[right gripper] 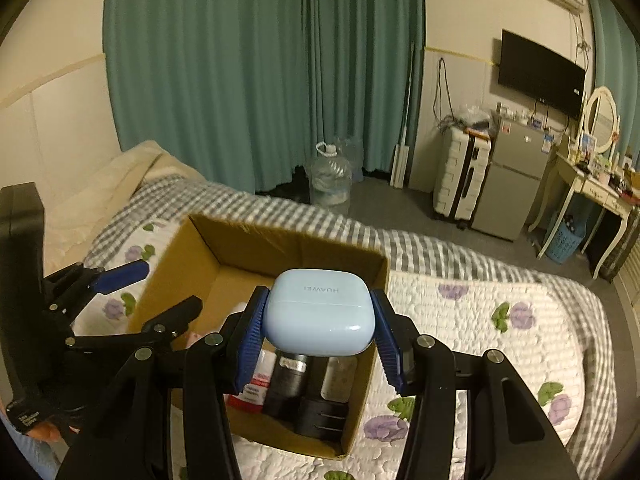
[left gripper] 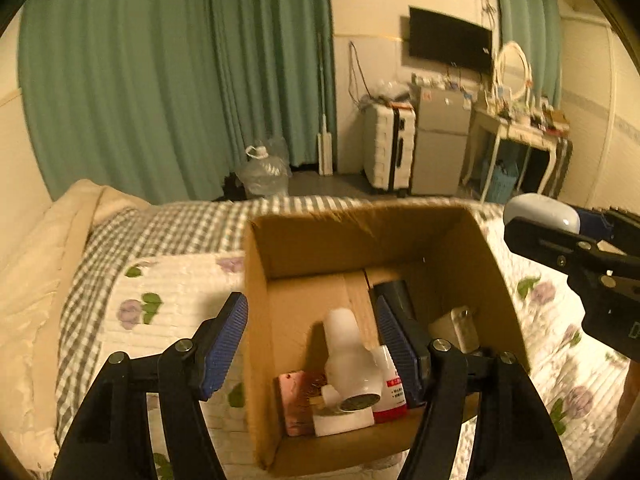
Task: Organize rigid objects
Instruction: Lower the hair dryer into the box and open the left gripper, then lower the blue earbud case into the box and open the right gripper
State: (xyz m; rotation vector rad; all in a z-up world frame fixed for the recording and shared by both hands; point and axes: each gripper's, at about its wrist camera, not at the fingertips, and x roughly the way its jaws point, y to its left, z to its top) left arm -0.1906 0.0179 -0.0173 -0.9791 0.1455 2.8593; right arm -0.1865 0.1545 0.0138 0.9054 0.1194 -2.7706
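Right gripper [right gripper: 320,330]: I see it clamped on the case [right gripper: 320,316], mid-frame above the box [right gripper: 280,240].
Left gripper [left gripper: 310,344]: jaws spread, straddling the box's left wall.

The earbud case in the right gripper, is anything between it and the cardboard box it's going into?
Nothing visible blocks it. The right gripper holds the earbud case above the open cardboard box. The left gripper straddles the box's left wall, off to the side. Items already cover parts of the box floor.
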